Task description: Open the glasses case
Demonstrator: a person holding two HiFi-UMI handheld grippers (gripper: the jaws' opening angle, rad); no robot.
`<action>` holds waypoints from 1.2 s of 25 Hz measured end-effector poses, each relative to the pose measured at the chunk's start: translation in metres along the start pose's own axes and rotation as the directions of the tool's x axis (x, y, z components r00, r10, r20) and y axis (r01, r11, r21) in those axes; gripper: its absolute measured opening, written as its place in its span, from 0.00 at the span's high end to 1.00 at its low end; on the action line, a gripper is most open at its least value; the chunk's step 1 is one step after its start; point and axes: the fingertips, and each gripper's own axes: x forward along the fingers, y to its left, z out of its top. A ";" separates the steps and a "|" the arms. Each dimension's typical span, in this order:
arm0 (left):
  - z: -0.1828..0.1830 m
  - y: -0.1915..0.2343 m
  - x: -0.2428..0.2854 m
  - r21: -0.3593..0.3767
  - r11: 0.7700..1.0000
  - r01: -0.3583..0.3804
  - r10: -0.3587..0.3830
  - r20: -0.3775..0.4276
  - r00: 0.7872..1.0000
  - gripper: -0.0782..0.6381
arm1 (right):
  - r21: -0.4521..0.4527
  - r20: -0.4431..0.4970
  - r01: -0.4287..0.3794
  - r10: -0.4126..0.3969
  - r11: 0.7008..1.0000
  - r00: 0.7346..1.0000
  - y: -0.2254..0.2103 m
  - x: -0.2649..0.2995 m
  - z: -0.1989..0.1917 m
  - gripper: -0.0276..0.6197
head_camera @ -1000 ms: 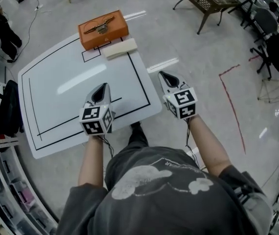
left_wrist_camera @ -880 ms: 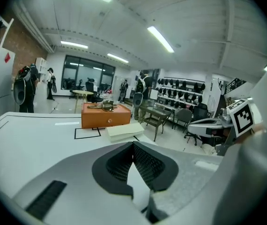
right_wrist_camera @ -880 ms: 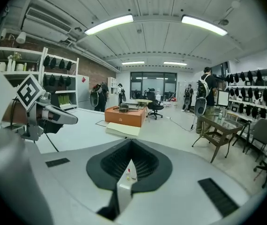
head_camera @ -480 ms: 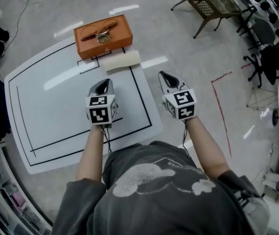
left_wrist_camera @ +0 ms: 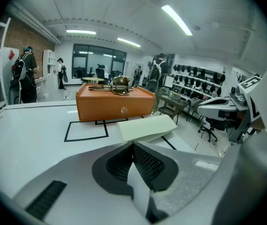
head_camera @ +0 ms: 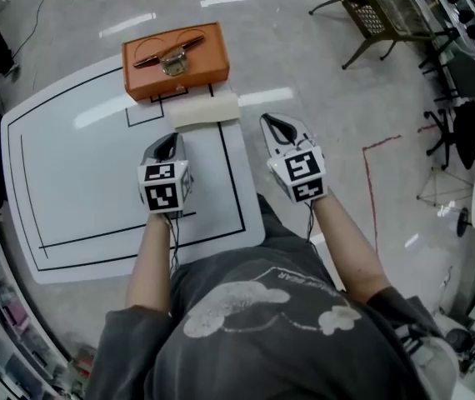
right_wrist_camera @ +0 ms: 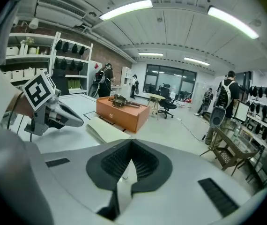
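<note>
Glasses case (head_camera: 205, 111): pale cream, lid shut, lying at far right of white tabletop (head_camera: 71, 190), touching near side of orange box (head_camera: 174, 60). Left claw (head_camera: 164, 147): jaws together, empty, over tabletop just short of case. Right claw (head_camera: 277, 128): jaws together, empty, past tabletop's right edge, beside case. No contact. Progress: nil; approach, grip and lid opening all left.

The bare left forearm (head_camera: 152, 257) and right forearm (head_camera: 343, 242) reach forward side by side. The left gripper (head_camera: 169, 143) points forward and down, jaws pressed together with nothing between them. The right gripper (head_camera: 274, 124), apart to its right and slightly ahead, tilts likewise, jaws together and empty.
</note>
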 end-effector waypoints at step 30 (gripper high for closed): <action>-0.005 0.010 0.019 -0.034 0.990 -0.136 0.134 -0.042 0.990 0.89 | -0.425 -0.135 -0.404 0.385 0.810 0.913 0.051 0.088 -0.013 0.45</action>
